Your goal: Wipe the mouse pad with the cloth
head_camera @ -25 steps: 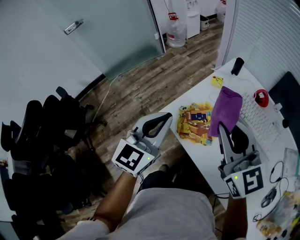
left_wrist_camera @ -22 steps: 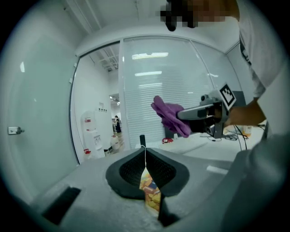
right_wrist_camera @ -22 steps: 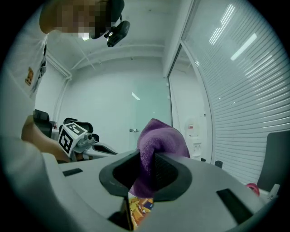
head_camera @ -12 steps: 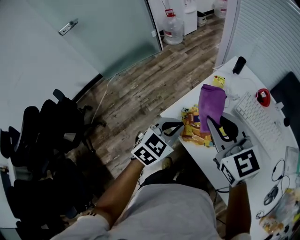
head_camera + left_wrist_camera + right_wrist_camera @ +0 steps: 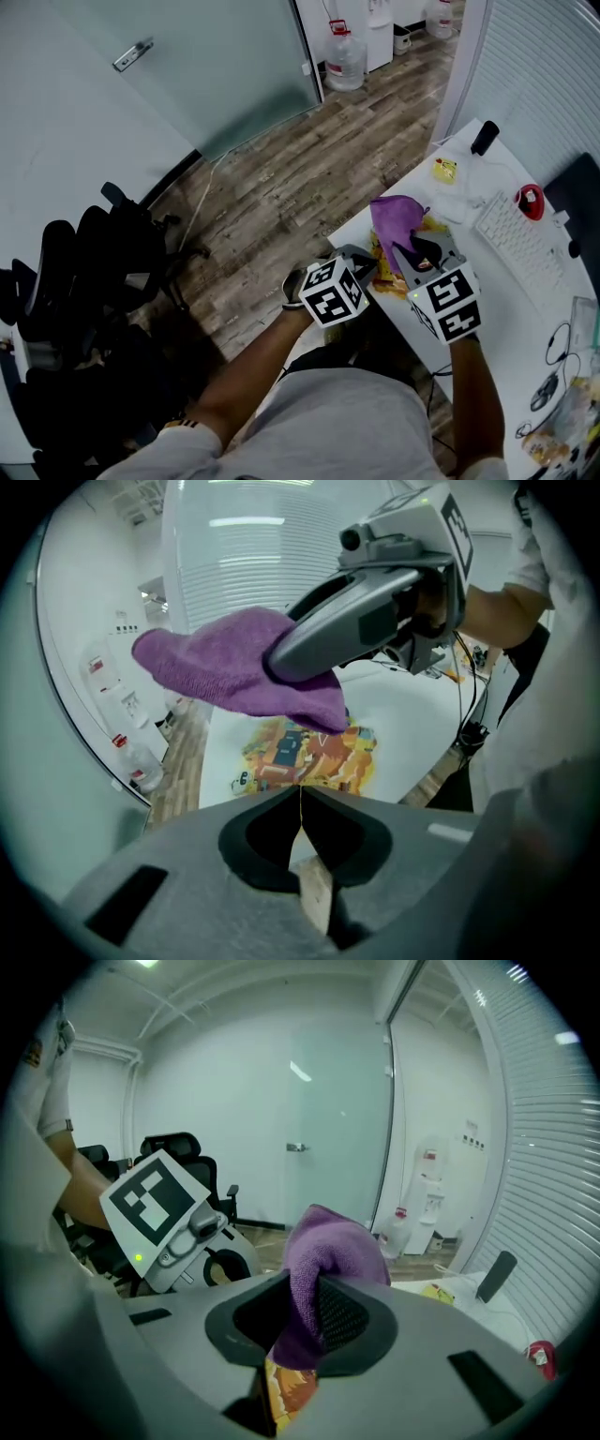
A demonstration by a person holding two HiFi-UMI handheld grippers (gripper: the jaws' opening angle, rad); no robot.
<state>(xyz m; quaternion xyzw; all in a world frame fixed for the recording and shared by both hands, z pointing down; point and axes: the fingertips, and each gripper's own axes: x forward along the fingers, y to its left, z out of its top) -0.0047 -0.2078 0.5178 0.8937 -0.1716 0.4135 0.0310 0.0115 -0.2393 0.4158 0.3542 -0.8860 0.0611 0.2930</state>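
The right claw (image 5: 305, 1312) pinches one cloth (image 5: 335, 1241) above one mouse pad (image 5: 309, 757); left claw (image 5: 300, 803) closed.

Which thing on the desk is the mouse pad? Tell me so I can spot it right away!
Find the white desk beside the slatted blinds, then look at its corner nearest the wooden floor. The mouse pad lies flat there, just below the purple cloth pinched in the right gripper. Its bright orange, yellow and blue cartoon print sets it apart from the plain keyboard.
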